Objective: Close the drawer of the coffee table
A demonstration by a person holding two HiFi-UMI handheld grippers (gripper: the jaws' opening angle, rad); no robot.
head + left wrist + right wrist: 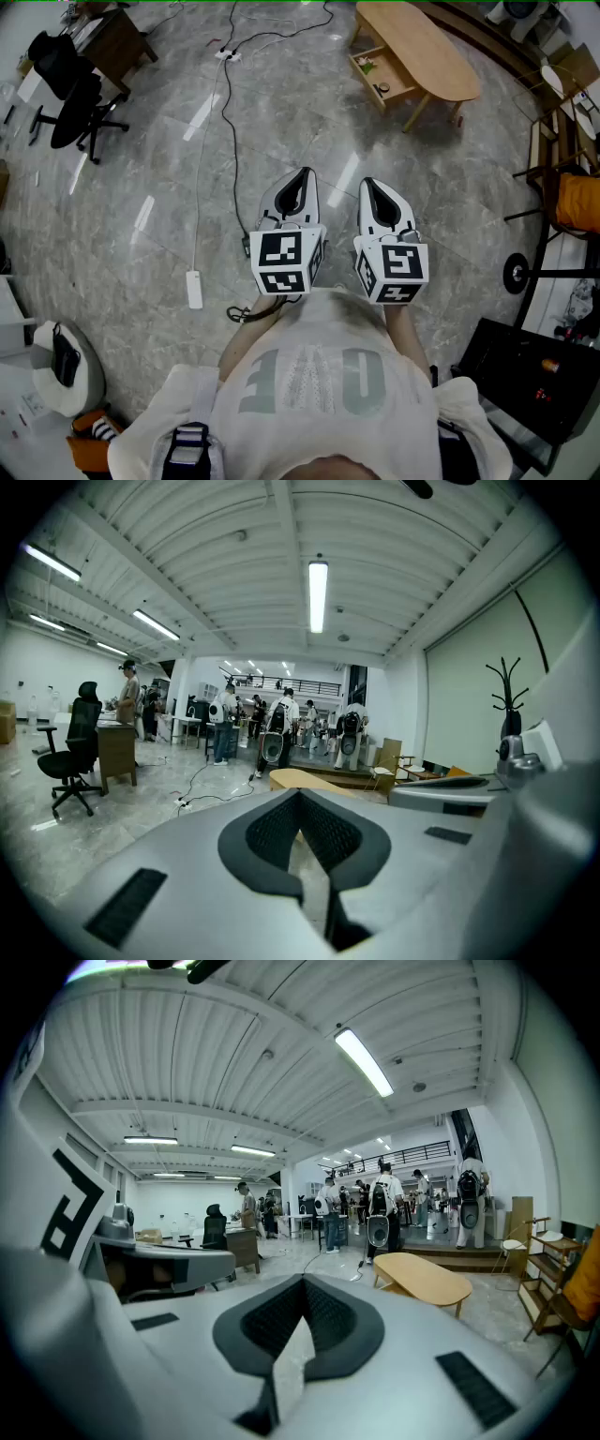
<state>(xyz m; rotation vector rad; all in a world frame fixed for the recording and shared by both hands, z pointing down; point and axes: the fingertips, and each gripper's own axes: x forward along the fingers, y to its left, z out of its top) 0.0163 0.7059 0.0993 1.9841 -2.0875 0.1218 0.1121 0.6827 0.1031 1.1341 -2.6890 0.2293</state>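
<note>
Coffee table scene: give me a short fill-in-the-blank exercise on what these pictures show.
1. The drawer of the coffee table stands ___.
2. The jaws of the left gripper and of the right gripper are both ___.
3. In the head view, the black office chair stands at the upper ___.
Missing words: open; shut; left.
</note>
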